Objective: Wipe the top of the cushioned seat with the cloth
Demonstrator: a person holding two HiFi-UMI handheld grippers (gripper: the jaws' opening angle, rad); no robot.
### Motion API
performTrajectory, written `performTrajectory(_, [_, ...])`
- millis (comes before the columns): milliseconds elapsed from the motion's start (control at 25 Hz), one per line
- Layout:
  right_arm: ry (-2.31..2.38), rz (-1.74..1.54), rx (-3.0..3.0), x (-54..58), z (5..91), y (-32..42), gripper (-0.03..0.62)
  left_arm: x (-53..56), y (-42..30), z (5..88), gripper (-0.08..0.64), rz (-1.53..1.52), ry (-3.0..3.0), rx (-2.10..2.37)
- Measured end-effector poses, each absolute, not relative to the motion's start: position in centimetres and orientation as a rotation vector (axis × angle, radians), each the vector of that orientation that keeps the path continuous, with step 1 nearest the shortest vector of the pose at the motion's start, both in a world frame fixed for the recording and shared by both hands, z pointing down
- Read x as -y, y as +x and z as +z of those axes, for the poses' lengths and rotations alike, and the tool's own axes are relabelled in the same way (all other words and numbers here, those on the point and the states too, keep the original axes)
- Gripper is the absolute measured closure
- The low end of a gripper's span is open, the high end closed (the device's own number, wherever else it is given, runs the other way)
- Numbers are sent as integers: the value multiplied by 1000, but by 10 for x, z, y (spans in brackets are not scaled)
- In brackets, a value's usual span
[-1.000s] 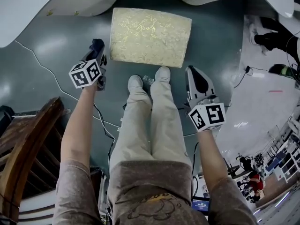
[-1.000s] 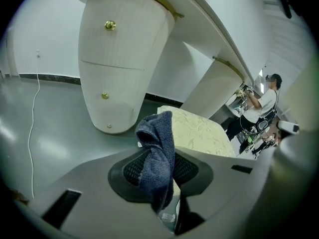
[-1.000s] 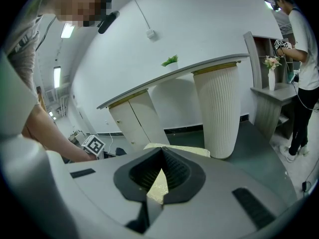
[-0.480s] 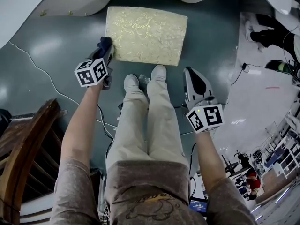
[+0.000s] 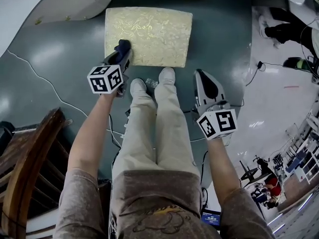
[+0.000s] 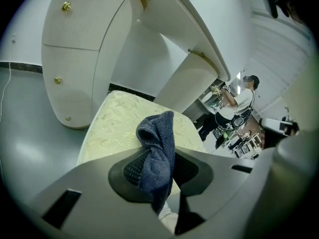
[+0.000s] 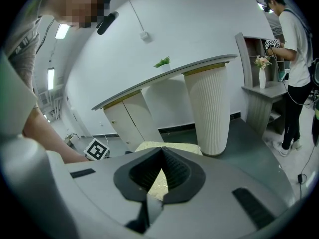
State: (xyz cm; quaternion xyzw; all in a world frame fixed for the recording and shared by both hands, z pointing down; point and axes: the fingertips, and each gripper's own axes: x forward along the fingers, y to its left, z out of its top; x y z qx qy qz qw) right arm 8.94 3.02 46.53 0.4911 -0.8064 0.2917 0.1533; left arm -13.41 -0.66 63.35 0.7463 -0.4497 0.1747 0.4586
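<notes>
Left gripper (image 6: 158, 171) jaws clamp the blue cloth (image 6: 158, 143), cushioned seat (image 5: 154, 29) just ahead; right gripper (image 7: 161, 153) jaws closed on nothing. White cabinet (image 6: 84, 59) and fluted pedestal (image 7: 212, 108) beyond; cloth hides seat's near edge

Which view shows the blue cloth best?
The left gripper view: the blue cloth fills its middle, pinched between the fingers. The head view shows only a dark bunch over the cushioned seat; the right gripper view shows none.

left gripper (image 5: 121, 54): has moved from beside the left edge of the cushioned seat (image 5: 154, 29) to over its near left corner
cloth (image 6: 158, 148): came along, now above that corner
</notes>
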Motion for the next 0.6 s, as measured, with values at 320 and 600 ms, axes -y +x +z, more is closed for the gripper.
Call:
performTrajectory(320, [1463,861,2292,-37,469,111,586,3,-75,634,462,417,1870,1024])
performTrajectory(600, [1508,871,2281,-40,472,133,586,-1,-28,632,462,415,1905,938])
